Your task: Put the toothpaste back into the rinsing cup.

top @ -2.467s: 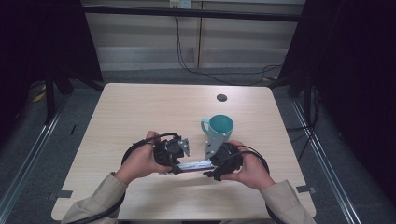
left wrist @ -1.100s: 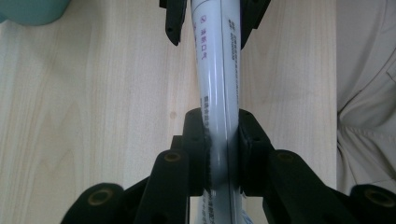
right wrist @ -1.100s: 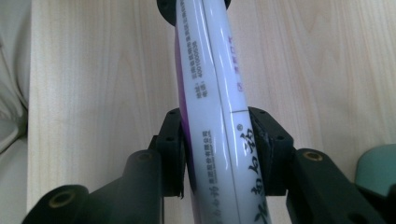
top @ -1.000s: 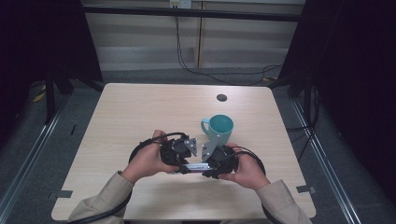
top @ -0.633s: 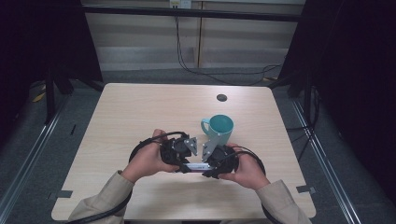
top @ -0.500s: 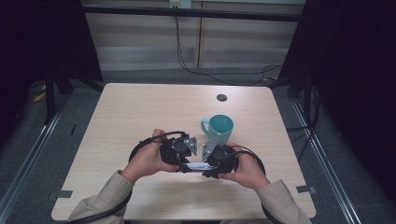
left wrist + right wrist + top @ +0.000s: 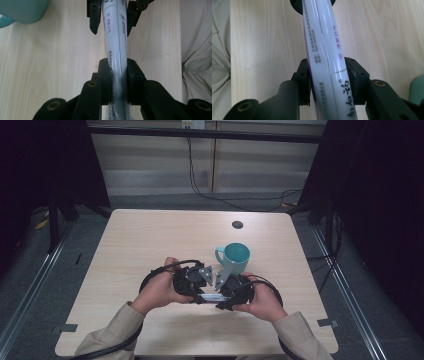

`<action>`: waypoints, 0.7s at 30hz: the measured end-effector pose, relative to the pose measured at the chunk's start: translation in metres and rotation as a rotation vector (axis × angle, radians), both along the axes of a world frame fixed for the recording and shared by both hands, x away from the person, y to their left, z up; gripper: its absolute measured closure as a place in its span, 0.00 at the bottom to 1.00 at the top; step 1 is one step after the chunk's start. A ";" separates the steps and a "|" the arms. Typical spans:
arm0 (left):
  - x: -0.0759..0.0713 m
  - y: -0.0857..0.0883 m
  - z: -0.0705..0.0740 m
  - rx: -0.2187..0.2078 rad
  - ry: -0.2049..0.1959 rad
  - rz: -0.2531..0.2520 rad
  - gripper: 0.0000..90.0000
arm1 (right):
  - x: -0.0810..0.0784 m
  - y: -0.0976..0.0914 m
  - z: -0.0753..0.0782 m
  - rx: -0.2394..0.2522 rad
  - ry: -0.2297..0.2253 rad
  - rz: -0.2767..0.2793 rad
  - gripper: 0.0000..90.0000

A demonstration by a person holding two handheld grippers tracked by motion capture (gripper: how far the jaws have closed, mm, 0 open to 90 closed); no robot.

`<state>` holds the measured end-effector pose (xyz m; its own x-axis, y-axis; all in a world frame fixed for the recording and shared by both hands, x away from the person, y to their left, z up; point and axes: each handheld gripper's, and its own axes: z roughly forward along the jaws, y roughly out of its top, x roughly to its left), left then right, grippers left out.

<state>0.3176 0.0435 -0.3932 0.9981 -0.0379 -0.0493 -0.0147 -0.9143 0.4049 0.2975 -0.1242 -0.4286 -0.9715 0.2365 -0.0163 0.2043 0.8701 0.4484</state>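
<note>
**Two grippers, one tube, held level over the table**

We start at the jaws: the left gripper (image 7: 117, 82) is clenched hard on a white printed tube (image 7: 115, 50), squeezing it to a narrow waist between the pads. The right gripper (image 7: 328, 82) clamps the same tube (image 7: 324, 57) at a fatter section, its jaws standing wider. In the left gripper view we see the right gripper's jaws at the top, hugging the tube farther along. So the tube spans the gap between both hands, off the table, lengthwise from one gripper to the other. We'd judge that grip is meant to brace one end while the other pinches or works the tube.

Moving outward, from above we see the left hand (image 7: 159, 289) and right hand (image 7: 260, 300) drawn close together near the front edge. A teal mug (image 7: 235, 258) stands upright just behind the grippers, apart from the tube.

The light wood table (image 7: 150, 235) carries a small dark round spot (image 7: 237, 224) near its far edge. Beyond it, grey floor, cables and dark curtains on both sides.
</note>
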 end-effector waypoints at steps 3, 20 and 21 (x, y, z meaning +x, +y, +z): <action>0.000 0.000 -0.001 -0.020 -0.007 0.002 0.83 | -0.002 0.001 0.001 -0.016 0.012 0.001 0.76; 0.010 0.048 0.007 -0.262 -0.019 0.179 0.36 | 0.001 -0.030 0.002 0.038 0.024 -0.074 0.80; 0.010 0.051 0.007 -0.276 -0.017 0.189 0.35 | 0.001 -0.032 0.002 0.044 0.024 -0.080 0.80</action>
